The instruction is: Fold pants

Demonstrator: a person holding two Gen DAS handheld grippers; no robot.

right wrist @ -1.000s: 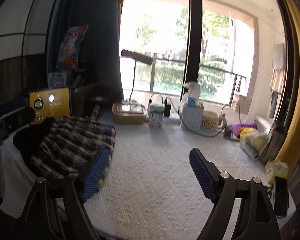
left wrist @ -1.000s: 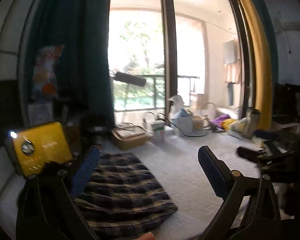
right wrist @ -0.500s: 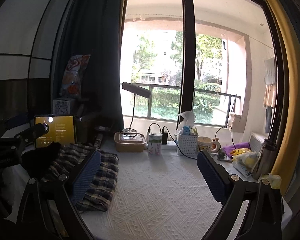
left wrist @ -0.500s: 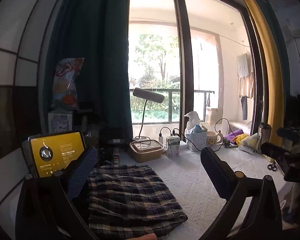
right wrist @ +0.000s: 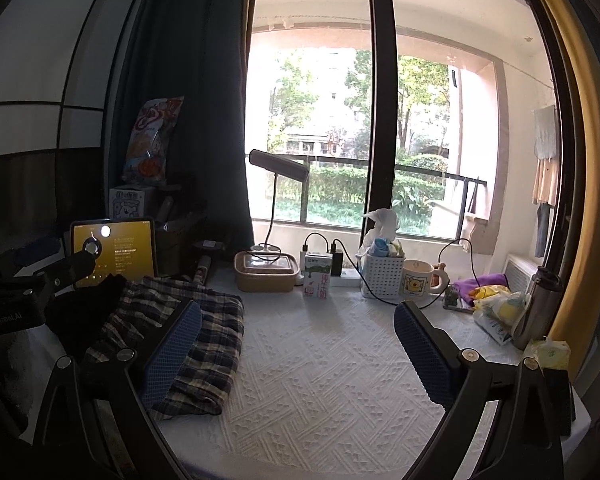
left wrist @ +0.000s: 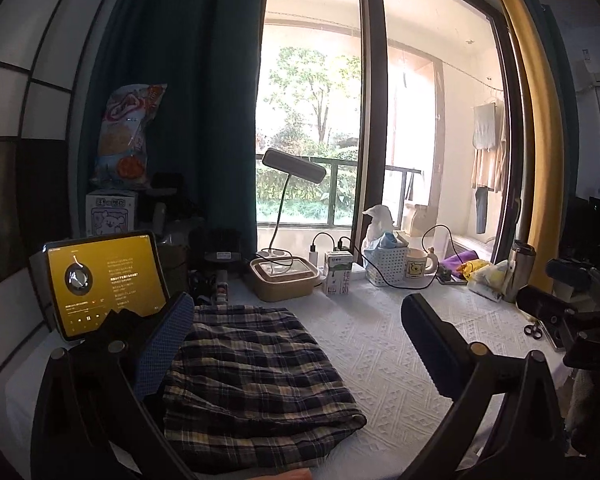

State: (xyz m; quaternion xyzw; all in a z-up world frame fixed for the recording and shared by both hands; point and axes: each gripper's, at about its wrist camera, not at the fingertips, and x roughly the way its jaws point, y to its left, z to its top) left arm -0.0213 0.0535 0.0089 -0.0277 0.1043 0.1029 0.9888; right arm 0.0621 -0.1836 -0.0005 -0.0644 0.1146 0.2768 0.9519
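Observation:
The plaid pants (left wrist: pixel 256 380) lie folded into a flat bundle on the white textured tablecloth (left wrist: pixel 380 352), at the table's left. They also show in the right wrist view (right wrist: pixel 204 340). My left gripper (left wrist: pixel 296 344) is open and empty, held above the pants' near end. My right gripper (right wrist: pixel 298 350) is open and empty over bare tablecloth (right wrist: pixel 320 380), to the right of the pants. The right gripper shows at the right edge of the left wrist view (left wrist: pixel 572 312).
A lit tablet (left wrist: pixel 104 280) stands at the left behind the pants. Along the window stand a desk lamp (left wrist: pixel 292 168), a food container (left wrist: pixel 284 276), a milk carton (left wrist: pixel 338 272), a white basket (left wrist: pixel 384 264), a mug (left wrist: pixel 418 268) and a steel flask (left wrist: pixel 518 268). Scissors (left wrist: pixel 534 330) lie at the right.
Both grippers have risen and tilted up from the table, so the views show more window. The pants lie still. Both stay open.

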